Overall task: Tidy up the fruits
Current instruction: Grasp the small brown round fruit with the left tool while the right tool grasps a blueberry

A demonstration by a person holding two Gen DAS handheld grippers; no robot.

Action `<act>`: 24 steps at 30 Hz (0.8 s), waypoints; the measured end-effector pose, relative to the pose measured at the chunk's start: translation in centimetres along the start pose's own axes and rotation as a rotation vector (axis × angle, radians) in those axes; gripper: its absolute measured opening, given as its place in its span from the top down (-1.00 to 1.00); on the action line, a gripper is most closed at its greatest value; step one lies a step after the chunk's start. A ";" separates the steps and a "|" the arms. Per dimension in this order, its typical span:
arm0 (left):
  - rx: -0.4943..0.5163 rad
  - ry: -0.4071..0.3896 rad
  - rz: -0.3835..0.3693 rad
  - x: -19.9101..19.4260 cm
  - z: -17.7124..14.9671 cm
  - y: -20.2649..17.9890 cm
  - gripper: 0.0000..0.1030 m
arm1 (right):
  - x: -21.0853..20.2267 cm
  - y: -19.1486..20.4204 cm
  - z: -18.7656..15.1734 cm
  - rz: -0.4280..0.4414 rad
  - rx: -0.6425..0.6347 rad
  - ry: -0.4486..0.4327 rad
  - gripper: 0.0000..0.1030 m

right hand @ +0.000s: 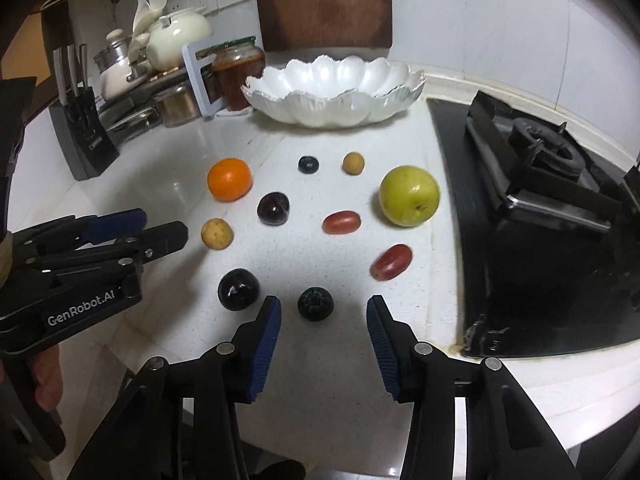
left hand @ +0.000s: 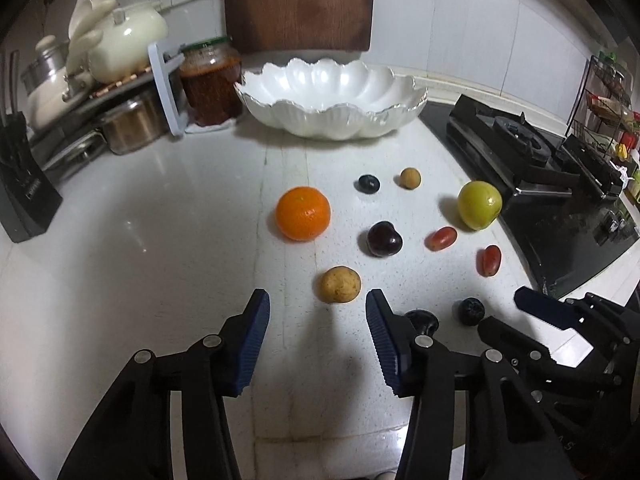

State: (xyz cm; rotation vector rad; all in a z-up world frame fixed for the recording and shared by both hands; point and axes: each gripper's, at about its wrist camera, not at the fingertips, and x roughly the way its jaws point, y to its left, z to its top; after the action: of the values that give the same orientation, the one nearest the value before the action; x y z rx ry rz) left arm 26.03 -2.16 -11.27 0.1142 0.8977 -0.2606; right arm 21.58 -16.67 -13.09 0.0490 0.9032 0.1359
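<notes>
Just ahead of the spread right tool [right hand: 323,312], empty-jawed, a blueberry [right hand: 315,303].

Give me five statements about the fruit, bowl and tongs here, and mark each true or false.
1. The bowl holds no fruit. True.
2. The orange sits in the bowl. False: it lies on the counter.
3. The right tongs grip the green apple. False: they are open, with a blueberry just ahead of them.
4. Two red grapes lie on the counter. True.
5. The left tongs hold a plum. False: they are empty.
</notes>
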 end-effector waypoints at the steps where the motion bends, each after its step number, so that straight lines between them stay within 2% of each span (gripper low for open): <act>1: 0.000 0.005 0.000 0.2 0.0 0.0 0.05 | 0.2 0.0 0.0 0.006 0.001 0.008 0.20; 7: 0.014 0.023 -0.012 1.7 0.2 -0.2 0.18 | 1.2 -0.1 -0.2 0.002 -0.003 0.025 0.24; 17: 0.017 0.043 -0.051 3.3 0.7 -0.5 0.26 | 1.8 0.0 0.2 0.006 -0.005 0.039 0.31; 19: 0.021 0.050 -0.055 3.6 0.8 -0.6 0.39 | 1.8 0.1 0.2 0.006 -0.006 0.039 0.35; 24: 0.011 0.063 -0.071 4.3 0.9 -0.6 0.43 | 2.5 0.2 0.4 0.014 -0.007 0.053 0.48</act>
State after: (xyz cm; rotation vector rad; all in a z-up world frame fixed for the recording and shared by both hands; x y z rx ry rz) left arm 29.09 -3.69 -14.04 0.1013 0.9638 -0.3298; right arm 23.40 -16.11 -14.73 0.0454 0.9557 0.1540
